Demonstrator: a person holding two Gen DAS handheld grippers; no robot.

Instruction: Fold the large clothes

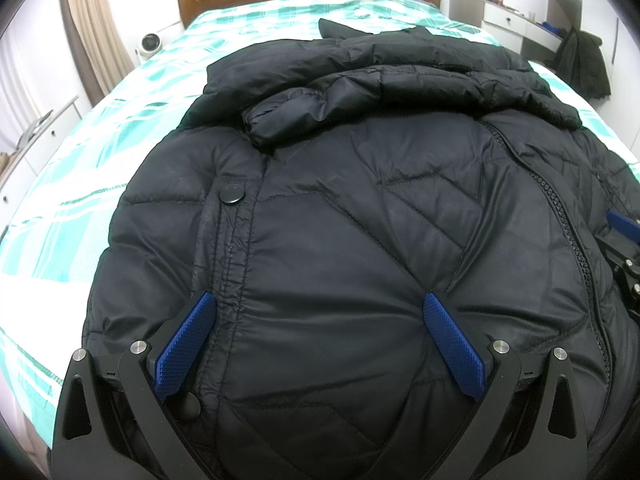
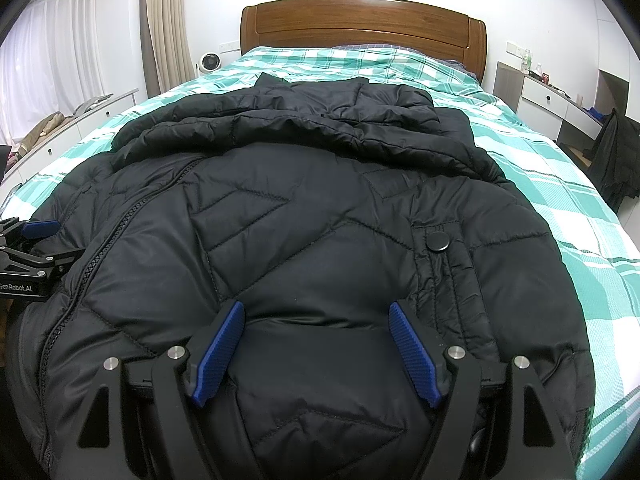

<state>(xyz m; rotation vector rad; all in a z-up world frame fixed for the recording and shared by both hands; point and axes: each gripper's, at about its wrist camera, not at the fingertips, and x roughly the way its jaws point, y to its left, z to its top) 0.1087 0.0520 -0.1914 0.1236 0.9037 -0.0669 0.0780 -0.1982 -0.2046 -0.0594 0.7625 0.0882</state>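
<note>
The big black coat (image 2: 320, 208) is lying flat on the bed (image 2: 580, 216), both grippers' fingers (image 1: 452, 340) (image 2: 412, 352) are hanging wide open over it holding nothing, and the puffy, slippery cloth might be slipping out when pinched.

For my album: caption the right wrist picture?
Open right gripper over a black puffer jacket on a green checked bed.
</note>
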